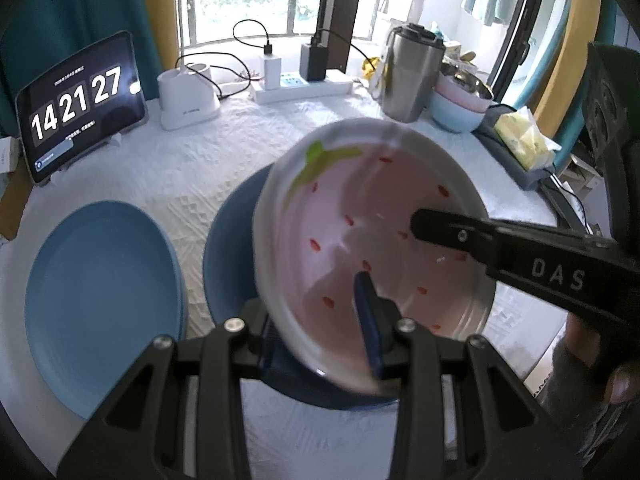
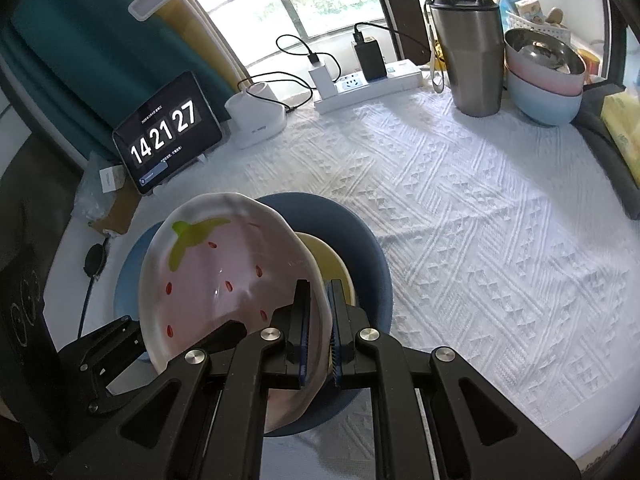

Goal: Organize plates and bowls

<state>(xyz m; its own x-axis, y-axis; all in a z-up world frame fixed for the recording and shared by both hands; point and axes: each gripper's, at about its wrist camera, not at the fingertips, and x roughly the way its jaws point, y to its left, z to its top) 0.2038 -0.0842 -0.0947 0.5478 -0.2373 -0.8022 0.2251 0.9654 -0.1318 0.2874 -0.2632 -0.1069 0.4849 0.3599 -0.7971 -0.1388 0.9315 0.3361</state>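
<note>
A pink strawberry-pattern dish (image 1: 360, 232) with a white rim is held tilted above a dark blue plate (image 1: 224, 248). My left gripper (image 1: 320, 332) is shut on its near rim. My right gripper (image 2: 318, 320) is shut on the opposite rim of the strawberry dish (image 2: 224, 280); its finger reaches into the dish in the left wrist view (image 1: 452, 226). A pale yellow dish (image 2: 328, 264) lies on the dark blue plate (image 2: 364, 248) under it. A light blue plate (image 1: 100, 300) lies to the left.
Stacked pink and blue bowls with a steel bowl on top (image 2: 544, 80) stand at the back right beside a steel tumbler (image 2: 472, 52). A clock tablet (image 2: 164, 136), a white holder (image 2: 256, 116), a power strip (image 2: 368, 84) and a tissue pack (image 1: 524, 140) line the table edges.
</note>
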